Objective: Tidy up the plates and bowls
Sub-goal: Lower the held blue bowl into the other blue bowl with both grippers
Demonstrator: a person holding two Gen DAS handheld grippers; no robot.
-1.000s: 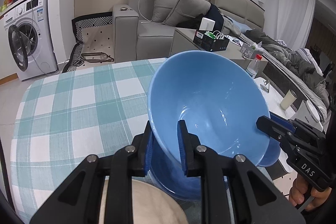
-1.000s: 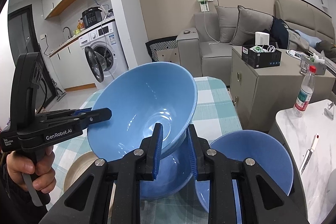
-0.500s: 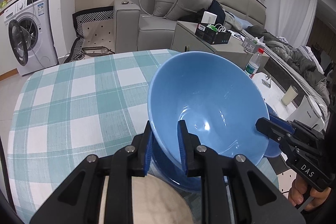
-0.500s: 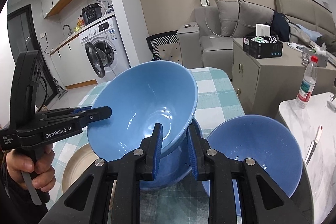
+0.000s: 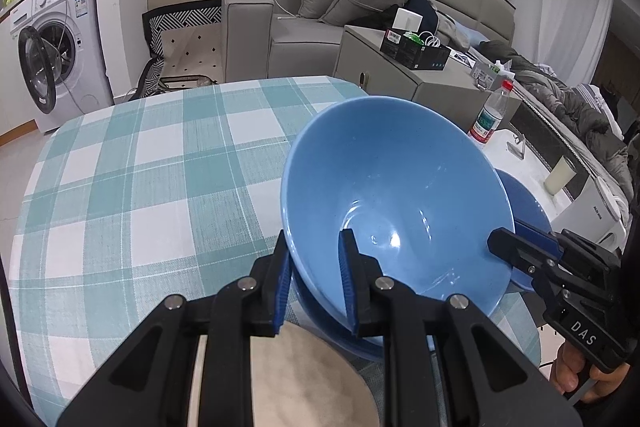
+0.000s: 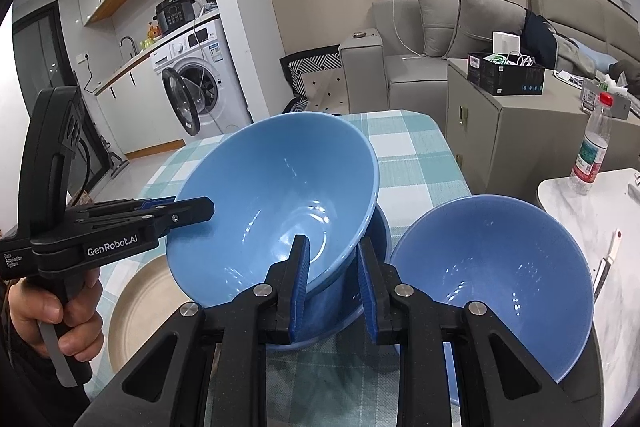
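Your left gripper (image 5: 314, 259) pinches the near-left rim of the light blue bowl (image 5: 396, 203), one pad inside and one outside, jaws nearly pressed together on the wall. Your right gripper (image 6: 332, 259) clamps the same bowl's rim at its near-right side. The bowl is tilted, directly over a second blue bowl (image 6: 344, 303) near the table's (image 5: 140, 167) right edge. A darker blue bowl (image 6: 492, 267) sits just beside, at that edge; a beige plate (image 6: 136, 299) lies at the near edge.
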